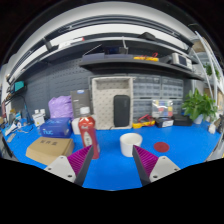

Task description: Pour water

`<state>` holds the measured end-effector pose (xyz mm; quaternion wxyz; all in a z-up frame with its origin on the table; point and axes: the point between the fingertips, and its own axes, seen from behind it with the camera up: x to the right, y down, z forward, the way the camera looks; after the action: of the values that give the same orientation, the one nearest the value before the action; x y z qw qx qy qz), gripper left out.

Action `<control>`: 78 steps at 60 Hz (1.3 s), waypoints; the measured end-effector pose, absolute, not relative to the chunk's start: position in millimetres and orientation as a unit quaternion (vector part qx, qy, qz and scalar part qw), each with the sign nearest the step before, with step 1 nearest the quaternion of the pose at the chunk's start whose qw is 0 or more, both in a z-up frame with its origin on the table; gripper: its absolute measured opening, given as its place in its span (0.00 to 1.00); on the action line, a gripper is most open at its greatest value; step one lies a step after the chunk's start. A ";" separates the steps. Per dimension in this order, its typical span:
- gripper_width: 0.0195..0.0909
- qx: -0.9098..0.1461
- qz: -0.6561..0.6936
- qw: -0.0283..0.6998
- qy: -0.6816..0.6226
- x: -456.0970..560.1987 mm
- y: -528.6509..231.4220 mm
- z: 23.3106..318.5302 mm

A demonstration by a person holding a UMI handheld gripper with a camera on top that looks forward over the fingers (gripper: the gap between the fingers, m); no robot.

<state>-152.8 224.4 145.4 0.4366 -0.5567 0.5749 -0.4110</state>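
A white cup (pixel 130 144) stands on the blue tabletop (pixel 110 170), just ahead of my right finger. A red bottle (pixel 88 133) with a white cap stands upright beyond my left finger. My gripper (pixel 111 163) is open, its magenta pads (pixel 80 160) wide apart with only bare blue table between them. Neither the cup nor the bottle touches the fingers.
A cardboard box (pixel 49 150) lies left of the bottle, with a blue bag (pixel 56 128) and a purple bag (pixel 61 106) behind it. A red disc (pixel 161 147) lies right of the cup. A grey wall with a cabinet (pixel 112 102) closes the back; a green plant (pixel 203 104) stands far right.
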 end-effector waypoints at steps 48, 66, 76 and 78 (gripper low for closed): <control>0.33 -0.576 -0.420 0.436 0.549 14.3 326.4 88.1; 0.10 -0.558 -0.430 0.448 0.551 15.8 326.2 90.0; 0.10 -0.556 -0.422 0.455 0.553 17.1 326.7 89.1; 0.10 -0.554 -0.418 0.458 0.556 17.0 326.3 89.3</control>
<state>17.0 326.3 89.3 0.4578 -0.5536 0.5561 -0.4180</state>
